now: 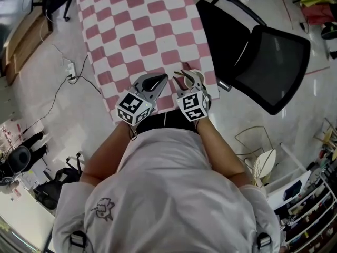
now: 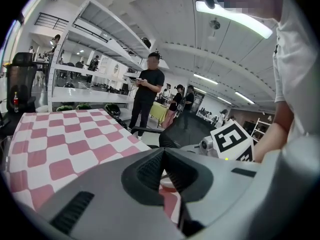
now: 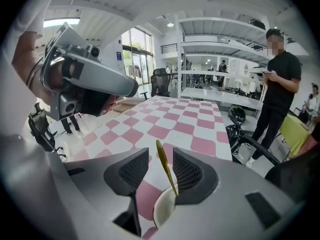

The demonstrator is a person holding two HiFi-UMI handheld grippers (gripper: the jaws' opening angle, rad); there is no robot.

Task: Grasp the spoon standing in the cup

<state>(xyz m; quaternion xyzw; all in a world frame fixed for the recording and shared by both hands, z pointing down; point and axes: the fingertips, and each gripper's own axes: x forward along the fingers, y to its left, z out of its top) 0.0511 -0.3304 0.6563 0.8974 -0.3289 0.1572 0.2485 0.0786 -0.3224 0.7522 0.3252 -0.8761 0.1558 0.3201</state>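
Now, step in hand: approach done, the grasp itself not yet made.

Left side: the left gripper (image 1: 164,78) hovers over the near edge of the checked cloth (image 1: 142,30). In its own view the two pads meet at the tips. Jaws closed, nothing gripped. Something pale shows low in the slot behind the tips; cannot tell what it is. Judged idle for this task, just beside the other tool.

Centre-right: the right gripper (image 3: 160,154) is angled down at the same near edge of the cloth, jaws standing wide apart. The cup (image 3: 162,211), pale, sits on the cloth directly below the jaws. The spoon (image 3: 166,171), gold-coloured, stands in the cup and leans, with its handle rising up through the gap between the pads. It runs nearer the right-hand pad than the left-hand one. Cannot tell whether it brushes that pad; neither pad presses on it. So: open around the handle, not holding.

Far right: a black office chair (image 1: 274,62) stands beside the table, well apart from the work.

Judgement on the next move: close the right jaws on the handle above the cup rim. Since the handle lies off-centre, either shift slightly so that it sits midway, or expect the far pad to push it across as it closes. Risk: that push may tip the light cup, or the thin, slanted handle may slide along the pads. Close gently and keep the pads above the rim.
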